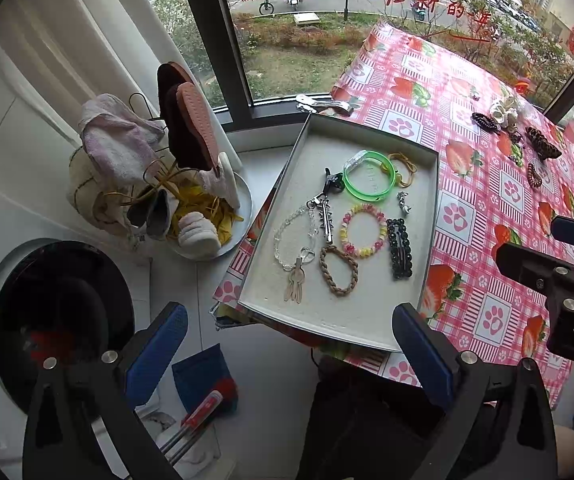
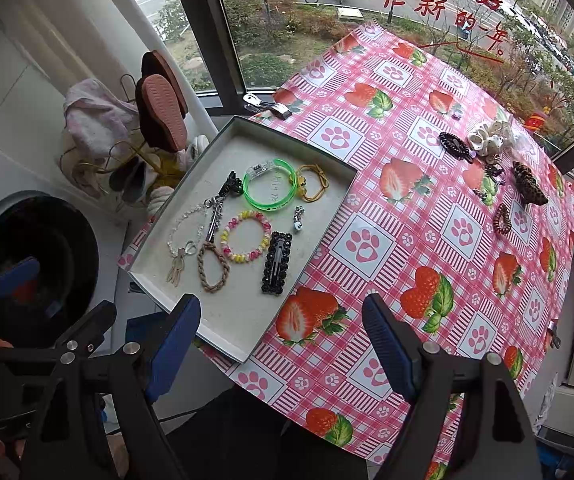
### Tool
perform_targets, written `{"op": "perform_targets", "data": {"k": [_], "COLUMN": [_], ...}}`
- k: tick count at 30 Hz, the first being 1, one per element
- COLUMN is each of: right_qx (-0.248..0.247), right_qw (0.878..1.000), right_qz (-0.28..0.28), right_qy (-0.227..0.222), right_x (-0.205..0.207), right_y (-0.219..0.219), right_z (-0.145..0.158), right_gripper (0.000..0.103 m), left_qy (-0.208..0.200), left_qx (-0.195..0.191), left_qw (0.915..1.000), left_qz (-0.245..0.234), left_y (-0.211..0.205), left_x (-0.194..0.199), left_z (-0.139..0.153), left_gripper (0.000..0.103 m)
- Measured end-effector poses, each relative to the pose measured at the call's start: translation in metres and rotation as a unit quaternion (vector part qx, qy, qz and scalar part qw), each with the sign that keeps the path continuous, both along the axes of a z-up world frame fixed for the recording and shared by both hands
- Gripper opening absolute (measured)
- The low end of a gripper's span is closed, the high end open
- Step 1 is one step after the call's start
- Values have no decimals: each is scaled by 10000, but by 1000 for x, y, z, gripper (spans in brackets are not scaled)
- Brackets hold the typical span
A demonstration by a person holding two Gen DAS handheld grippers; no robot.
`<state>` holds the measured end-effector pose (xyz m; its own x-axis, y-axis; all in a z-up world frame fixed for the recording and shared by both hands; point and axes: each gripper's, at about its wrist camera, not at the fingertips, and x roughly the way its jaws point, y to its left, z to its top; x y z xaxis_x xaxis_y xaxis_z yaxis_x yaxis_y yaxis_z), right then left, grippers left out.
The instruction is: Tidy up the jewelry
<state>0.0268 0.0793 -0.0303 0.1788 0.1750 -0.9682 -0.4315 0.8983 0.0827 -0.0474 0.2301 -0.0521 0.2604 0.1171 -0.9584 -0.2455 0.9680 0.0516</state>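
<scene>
A shallow grey tray (image 1: 351, 320) (image 2: 239, 320) lies on the near left corner of the strawberry tablecloth (image 2: 407, 216). It holds a green bangle (image 1: 350, 189) (image 2: 283, 202), a pink-and-yellow bead bracelet (image 1: 344, 232) (image 2: 227, 236), a black beaded clip (image 1: 399, 248) (image 2: 277, 262), a braided brown band (image 1: 322, 266) (image 2: 201, 268), a clear crystal bracelet and keys. My left gripper (image 1: 291, 352) hovers open above the tray's near edge, with nothing in it. My right gripper (image 2: 283, 340) stands open over the cloth beside the tray, also with nothing in it.
Loose on the far right of the cloth are a black claw clip (image 2: 455, 146), a white scrunchie (image 2: 491, 138), a brown claw clip (image 2: 531, 184) and a spiral hair tie (image 2: 502, 219). A washing machine (image 1: 59, 312) and a basin of slippers (image 1: 191, 216) stand left of the table.
</scene>
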Motion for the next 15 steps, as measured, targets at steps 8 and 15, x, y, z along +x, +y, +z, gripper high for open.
{"op": "perform_targets", "data": {"k": [8, 15], "right_qx": [1, 10], "right_qw": [10000, 10000], "right_qz": [17, 12], "right_qy": [12, 18], "right_x": [-2, -2], "right_y": [3, 3], "right_z": [-2, -2], "right_gripper": [85, 85], "left_qy": [27, -19], "left_qx": [-35, -16], "left_qw": [10000, 10000], "left_qz": [15, 13], "left_y": [1, 3], "left_x": [0, 2], "left_z": [-2, 0], "left_gripper": [103, 103]}}
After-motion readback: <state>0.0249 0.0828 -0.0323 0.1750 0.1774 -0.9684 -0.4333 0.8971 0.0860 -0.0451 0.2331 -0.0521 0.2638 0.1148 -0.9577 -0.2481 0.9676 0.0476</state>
